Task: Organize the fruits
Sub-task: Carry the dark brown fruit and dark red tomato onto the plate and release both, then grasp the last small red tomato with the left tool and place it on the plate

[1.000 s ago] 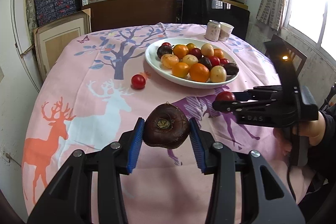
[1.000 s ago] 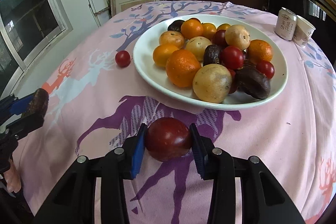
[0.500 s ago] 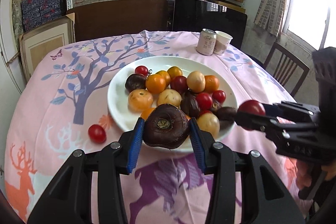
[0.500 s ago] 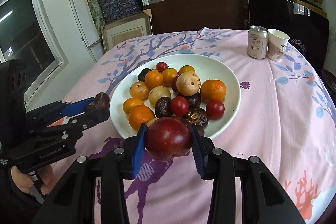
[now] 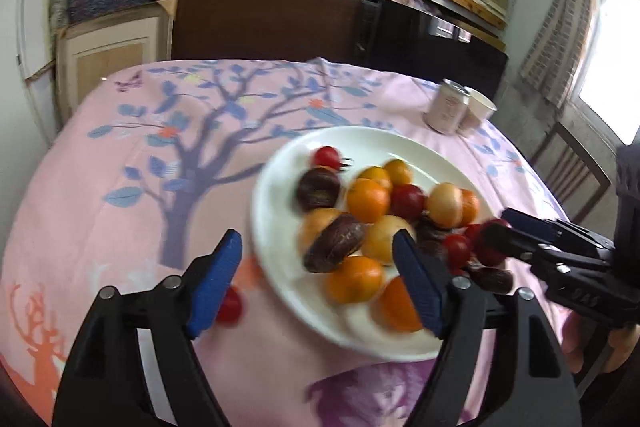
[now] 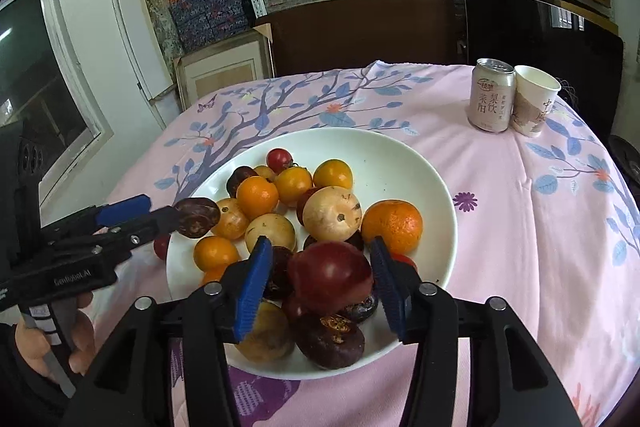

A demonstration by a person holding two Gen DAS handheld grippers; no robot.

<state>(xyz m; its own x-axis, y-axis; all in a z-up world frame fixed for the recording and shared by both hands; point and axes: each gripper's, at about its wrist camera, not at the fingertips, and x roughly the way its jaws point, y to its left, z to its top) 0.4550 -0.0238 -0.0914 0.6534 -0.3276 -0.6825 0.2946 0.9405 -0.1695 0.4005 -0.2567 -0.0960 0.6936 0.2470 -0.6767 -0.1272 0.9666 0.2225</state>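
A white plate (image 5: 272, 187) (image 6: 436, 187) holds several oranges, pale yellow fruits, red tomatoes and dark brown fruits. My left gripper (image 5: 316, 281) hangs over the plate's near left rim. Its jaws are opening wide, and a dark brown fruit (image 5: 334, 247) (image 6: 198, 217) sits tilted between them, clear of both blue pads. My right gripper (image 6: 320, 285) is above the plate's near side, jaws opening. A dark red fruit (image 6: 330, 277) (image 5: 490, 243) lies between its pads, with a gap showing on the left. Each gripper shows in the other's view: the left (image 6: 160, 215), the right (image 5: 516, 231).
A small red tomato (image 5: 230, 305) (image 6: 162, 247) lies on the pink tablecloth left of the plate. A drink can (image 6: 492, 95) and a paper cup (image 6: 534, 101) stand at the far right. A wooden chair (image 5: 568, 171) stands beyond the table's right edge, and shelves fill the back wall.
Both grippers have moved in over the plate. The jaws of both have spread, and the dark brown fruit and the red fruit are no longer pinched.
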